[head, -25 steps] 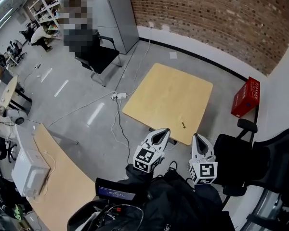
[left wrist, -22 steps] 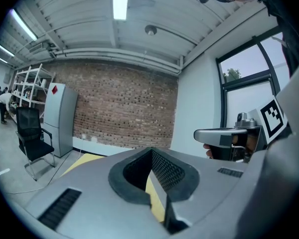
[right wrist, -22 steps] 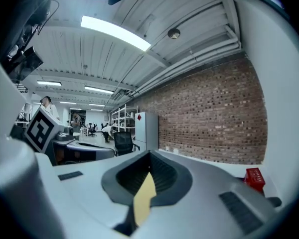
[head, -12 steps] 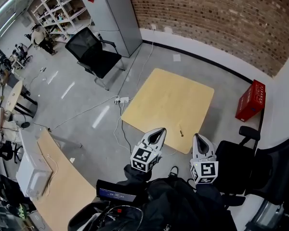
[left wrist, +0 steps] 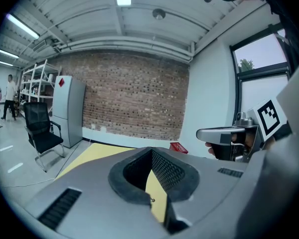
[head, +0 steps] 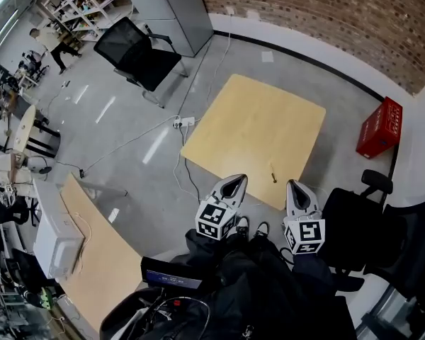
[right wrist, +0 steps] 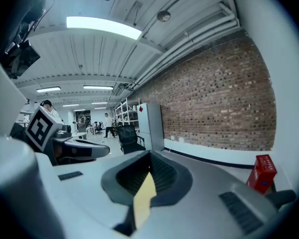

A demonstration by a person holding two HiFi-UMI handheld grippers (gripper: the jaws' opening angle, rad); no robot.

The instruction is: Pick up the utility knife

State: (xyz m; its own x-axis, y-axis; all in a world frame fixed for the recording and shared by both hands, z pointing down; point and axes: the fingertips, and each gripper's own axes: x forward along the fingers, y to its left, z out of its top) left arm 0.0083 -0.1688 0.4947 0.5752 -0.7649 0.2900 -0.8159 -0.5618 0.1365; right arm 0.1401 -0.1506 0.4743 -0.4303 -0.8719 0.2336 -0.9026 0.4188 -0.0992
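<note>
The utility knife is a small dark thing lying on the square yellow table, close to its near edge. In the head view my left gripper hangs just short of that edge, left of the knife. My right gripper is level with it on the knife's right. Both are shut with nothing in them. In the left gripper view, the left gripper shows a strip of table through its jaws, and the right gripper is alongside. Only a sliver of table shows through the right gripper.
A red crate stands on the floor right of the table. Black office chairs sit close on my right, another beyond the table. A power strip and cables lie on the floor at the table's left. A long desk is at my left.
The head view has swung, so the table now sits a little higher and further right. Both grippers stay shut and side by side at the table's near edge.
</note>
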